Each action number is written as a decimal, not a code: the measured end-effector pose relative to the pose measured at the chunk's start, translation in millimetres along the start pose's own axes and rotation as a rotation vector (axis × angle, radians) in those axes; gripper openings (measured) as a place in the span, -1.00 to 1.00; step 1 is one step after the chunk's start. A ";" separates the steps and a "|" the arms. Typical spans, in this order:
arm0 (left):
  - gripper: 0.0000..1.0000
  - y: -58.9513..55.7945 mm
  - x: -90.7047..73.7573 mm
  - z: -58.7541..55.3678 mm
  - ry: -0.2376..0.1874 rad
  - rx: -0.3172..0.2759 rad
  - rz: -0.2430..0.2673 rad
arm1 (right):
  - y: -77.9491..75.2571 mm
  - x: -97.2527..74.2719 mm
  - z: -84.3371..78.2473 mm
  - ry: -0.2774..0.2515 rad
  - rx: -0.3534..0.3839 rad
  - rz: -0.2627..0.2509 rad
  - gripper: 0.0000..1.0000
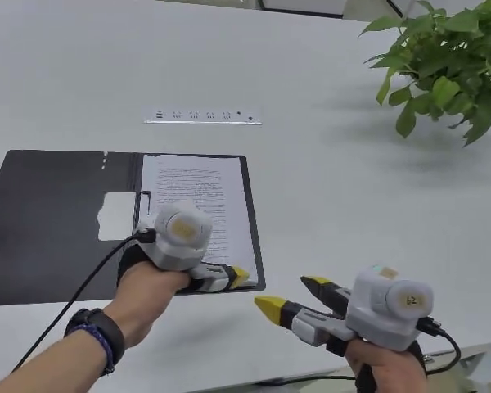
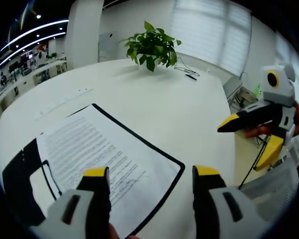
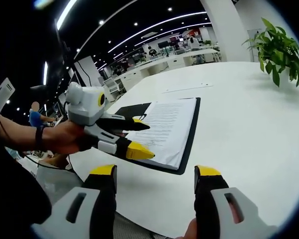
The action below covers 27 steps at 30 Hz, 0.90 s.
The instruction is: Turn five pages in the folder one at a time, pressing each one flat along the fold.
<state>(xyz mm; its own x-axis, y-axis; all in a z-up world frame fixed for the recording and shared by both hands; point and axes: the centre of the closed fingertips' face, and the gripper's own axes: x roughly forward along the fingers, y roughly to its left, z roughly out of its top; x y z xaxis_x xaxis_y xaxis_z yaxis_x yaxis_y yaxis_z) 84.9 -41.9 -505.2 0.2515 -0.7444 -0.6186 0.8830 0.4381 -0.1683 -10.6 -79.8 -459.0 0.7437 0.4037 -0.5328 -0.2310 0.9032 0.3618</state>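
Black flat folder (image 1: 49, 229), lying open on a white round-edged table (image 1: 327, 188) at the left of the head view, its left inner cover bare apart from a pale pocket. White printed page (image 1: 196, 192), lying flat on the folder's right half, text side up. Left gripper (image 2: 150, 172), grey body with yellow-tipped black jaws, held over the lower right corner of the page; its jaws stand wide apart and grip nothing. In the left gripper view one jaw is over the page and the other over bare table past the folder's edge; contact with the paper cannot be told. Right gripper (image 1: 293, 295), same make, at the lower right of the head view, beside the folder's lower right corner and clear of it, jaws spread, nothing between them. Dark wristband (image 1: 98, 327) on the left wrist; black cable (image 1: 82, 295) trailing from the left gripper. Silver narrow panel (image 1: 203, 117) set in the table above the folder. Green leafy plant (image 1: 446, 70), upper right.
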 end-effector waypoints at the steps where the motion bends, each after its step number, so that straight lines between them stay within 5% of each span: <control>1: 0.31 1.9 2.4 0.4 -0.002 0.002 0.013 | 0.3 0.7 -0.6 0.003 0.001 0.002 0.23; 17: 0.32 6.0 31.1 -21.0 0.055 -0.006 0.100 | -5.2 2.3 -6.8 0.026 0.029 0.003 0.21; 27: 0.20 13.4 32.3 -26.2 0.067 0.019 0.145 | -5.4 2.8 -9.5 0.030 0.039 0.002 0.20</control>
<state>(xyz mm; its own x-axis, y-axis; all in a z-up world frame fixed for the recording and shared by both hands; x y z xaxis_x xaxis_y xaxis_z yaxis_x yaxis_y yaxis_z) 94.5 -46.8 -547.5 0.3503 -0.6386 -0.6852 0.8469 0.5285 -0.0596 -13.2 -82.2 -469.7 0.7242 0.4100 -0.5545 -0.2076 0.8964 0.3917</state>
